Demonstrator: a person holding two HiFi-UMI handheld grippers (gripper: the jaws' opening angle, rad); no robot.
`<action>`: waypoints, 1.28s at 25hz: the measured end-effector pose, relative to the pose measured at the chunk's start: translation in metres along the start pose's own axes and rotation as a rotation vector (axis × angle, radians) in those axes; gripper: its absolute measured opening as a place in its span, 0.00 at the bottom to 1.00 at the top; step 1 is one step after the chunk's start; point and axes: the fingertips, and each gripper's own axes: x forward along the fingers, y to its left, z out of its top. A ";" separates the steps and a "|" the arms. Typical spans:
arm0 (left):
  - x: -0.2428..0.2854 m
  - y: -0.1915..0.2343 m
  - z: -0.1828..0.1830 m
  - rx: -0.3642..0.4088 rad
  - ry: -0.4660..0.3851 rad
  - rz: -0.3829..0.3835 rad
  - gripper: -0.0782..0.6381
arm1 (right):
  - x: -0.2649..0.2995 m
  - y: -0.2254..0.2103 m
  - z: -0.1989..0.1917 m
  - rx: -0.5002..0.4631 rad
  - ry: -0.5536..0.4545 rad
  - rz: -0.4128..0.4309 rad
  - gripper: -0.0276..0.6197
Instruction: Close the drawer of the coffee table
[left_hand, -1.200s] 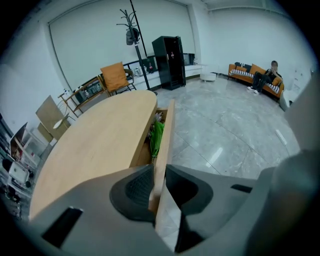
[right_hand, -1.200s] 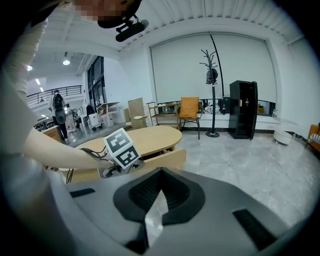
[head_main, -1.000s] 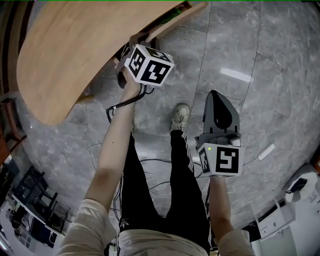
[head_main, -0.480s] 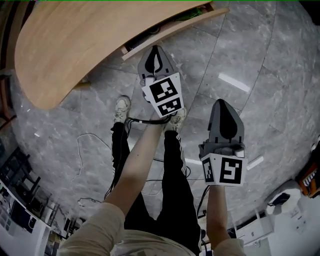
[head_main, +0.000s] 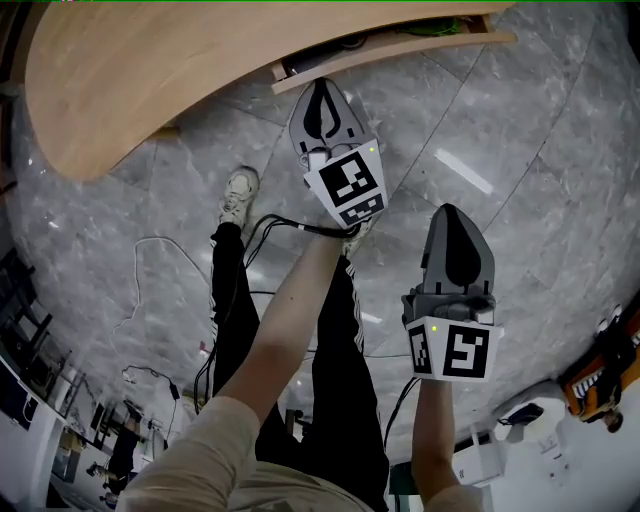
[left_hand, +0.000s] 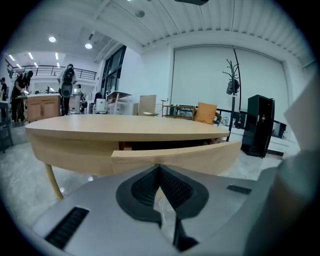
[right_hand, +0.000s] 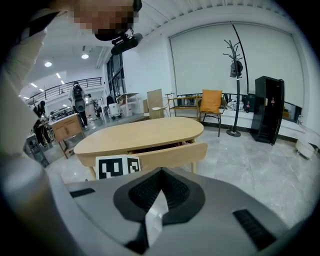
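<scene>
Left gripper (head_main: 322, 86) and right gripper (head_main: 452, 213) both have their fingers pinched together, empty. The drawer (head_main: 400, 49) sits open just past the left fingers, insides mostly hidden.

No words, brand names or numbers can be read anywhere here. The only sign-like marks are black-and-white square code patterns. One set is on the marker cube (head_main: 348, 187) of the left gripper (head_main: 321, 88), and another is on the second cube (head_main: 455, 350), on the right gripper (head_main: 452, 212). That second cube's front face looks faintly like a blocky 5, though it is probably only pattern.
</scene>
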 end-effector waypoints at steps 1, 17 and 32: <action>0.000 0.000 0.000 -0.005 0.001 0.005 0.12 | 0.002 0.003 0.002 0.000 -0.003 0.007 0.05; 0.055 0.017 0.031 0.048 -0.149 0.049 0.12 | 0.045 0.021 0.036 0.017 -0.060 0.105 0.05; 0.074 -0.001 0.010 0.393 -0.230 -0.135 0.12 | 0.073 0.026 0.030 0.057 -0.075 0.122 0.05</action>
